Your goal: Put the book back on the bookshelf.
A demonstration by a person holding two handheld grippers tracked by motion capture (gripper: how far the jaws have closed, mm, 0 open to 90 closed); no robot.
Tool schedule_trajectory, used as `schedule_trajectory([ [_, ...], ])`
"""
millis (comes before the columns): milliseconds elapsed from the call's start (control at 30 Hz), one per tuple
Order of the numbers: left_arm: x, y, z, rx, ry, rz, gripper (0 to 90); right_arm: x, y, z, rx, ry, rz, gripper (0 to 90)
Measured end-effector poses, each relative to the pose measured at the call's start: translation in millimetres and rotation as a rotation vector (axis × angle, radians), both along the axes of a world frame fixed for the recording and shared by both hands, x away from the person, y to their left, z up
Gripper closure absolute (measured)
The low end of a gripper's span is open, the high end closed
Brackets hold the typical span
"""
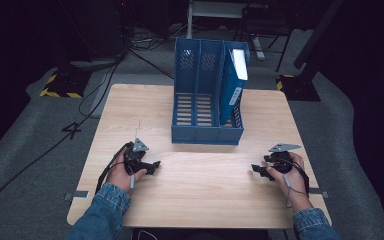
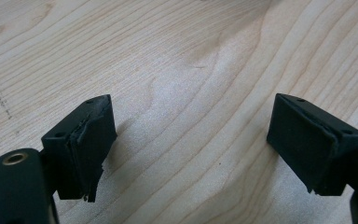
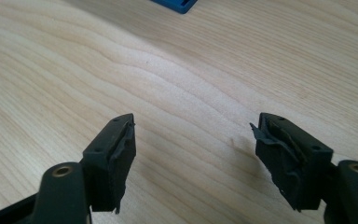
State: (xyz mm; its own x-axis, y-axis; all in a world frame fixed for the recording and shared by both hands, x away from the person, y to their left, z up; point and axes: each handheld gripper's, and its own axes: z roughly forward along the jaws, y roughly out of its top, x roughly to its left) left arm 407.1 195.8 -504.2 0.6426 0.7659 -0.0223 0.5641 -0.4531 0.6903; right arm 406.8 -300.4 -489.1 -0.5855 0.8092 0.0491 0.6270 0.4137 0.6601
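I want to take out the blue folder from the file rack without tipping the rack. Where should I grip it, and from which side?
Grip the blue folder at its top corner, which sticks up above the file rack. It leans in the rightmost compartment with walls beside it, so probably come from above with the right gripper and pinch the two flat covers.

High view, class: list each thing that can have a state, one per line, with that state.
Blue file rack: upright on the table, two left slots empty.
Blue binder: standing tilted in the rack's right slot.
Left claw: open, holding nothing, over bare wood.
Right claw: open, holding nothing, over bare wood.
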Motion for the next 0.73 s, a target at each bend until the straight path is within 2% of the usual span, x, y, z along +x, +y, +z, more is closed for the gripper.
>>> schedule_trajectory([
  [100, 0.0, 0.0, 0.0, 0.0, 0.0, 0.0, 15.4, -0.2, 0.7, -2.5, 0.0, 0.002, 0.002, 27.1],
  [167, 0.1, 0.0, 0.0, 0.0, 0.0, -0.001, 15.4, -0.2, 0.4, -4.6, -0.002, -0.018, 0.008, 23.7],
  [200, 0.1, 0.0, 0.0, 0.0, -0.001, 0.0, 15.4, -0.2, 0.6, -6.6, -0.004, -0.034, 0.003, 19.7],
  [267, 0.0, -0.1, 0.0, 0.0, 0.0, 0.0, 15.4, 1.0, 1.5, -15.1, 0.0, -0.101, -0.007, 9.3],
  [733, 0.2, -0.4, 0.0, 0.001, 0.0, -0.001, 15.3, 2.3, 2.5, -16.4, 0.008, -0.106, -0.005, 8.8],
])
